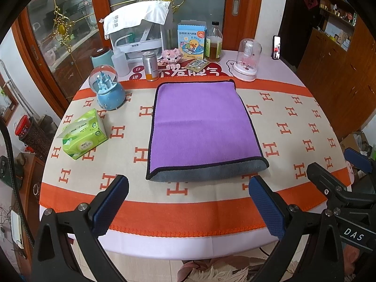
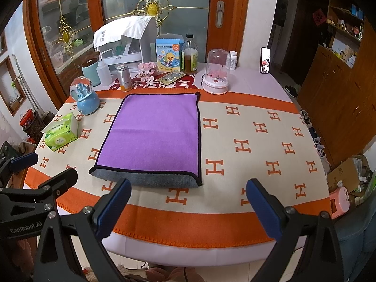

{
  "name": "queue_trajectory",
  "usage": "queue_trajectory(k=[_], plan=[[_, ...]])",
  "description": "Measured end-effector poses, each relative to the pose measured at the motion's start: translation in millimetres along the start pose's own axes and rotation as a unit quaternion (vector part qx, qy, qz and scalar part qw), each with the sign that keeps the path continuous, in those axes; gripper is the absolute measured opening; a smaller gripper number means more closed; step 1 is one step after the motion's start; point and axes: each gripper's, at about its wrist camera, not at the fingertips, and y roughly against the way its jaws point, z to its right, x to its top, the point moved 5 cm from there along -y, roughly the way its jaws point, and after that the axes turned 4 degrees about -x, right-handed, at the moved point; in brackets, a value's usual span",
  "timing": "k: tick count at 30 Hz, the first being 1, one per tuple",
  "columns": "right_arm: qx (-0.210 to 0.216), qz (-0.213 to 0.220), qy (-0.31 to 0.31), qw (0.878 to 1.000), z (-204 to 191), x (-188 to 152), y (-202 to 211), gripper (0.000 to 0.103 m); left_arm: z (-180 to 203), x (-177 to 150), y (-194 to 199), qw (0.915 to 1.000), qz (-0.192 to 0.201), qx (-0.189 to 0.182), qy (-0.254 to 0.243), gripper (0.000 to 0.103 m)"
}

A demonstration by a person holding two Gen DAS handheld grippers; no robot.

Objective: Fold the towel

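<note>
I have the purple towel (image 1: pixel 202 127) lying flat mid-tabletop (image 1: pixel 293 127), already doubled: grey plush underside shows at its near edge, black piping around it. Left tool (image 1: pixel 188 199) and right tool (image 2: pixel 188 199) hover just short of that edge, both released and empty, blue textured pads (image 2: pixel 264 211) spread, likely for another fold. Tissue pack (image 1: pixel 82 134) sits left of the towel.

Bare tabletop (image 2: pixel 258 141) seen right of the towel (image 2: pixel 155 136), tissue pack (image 1: pixel 83 134) and snow globe (image 1: pixel 107 89) crowded at frame left, bottles (image 1: pixel 213 42) ranked behind.
</note>
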Motion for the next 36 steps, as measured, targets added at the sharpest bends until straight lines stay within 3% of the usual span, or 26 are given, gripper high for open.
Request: queue_trajectory(k=[36], plan=[[0.004, -0.004, 0.002, 1.000, -7.1, -2.0, -10.0, 0.099, -3.8, 1.2, -9.3, 1.0000, -0.007, 0.001, 0.004, 0.102]])
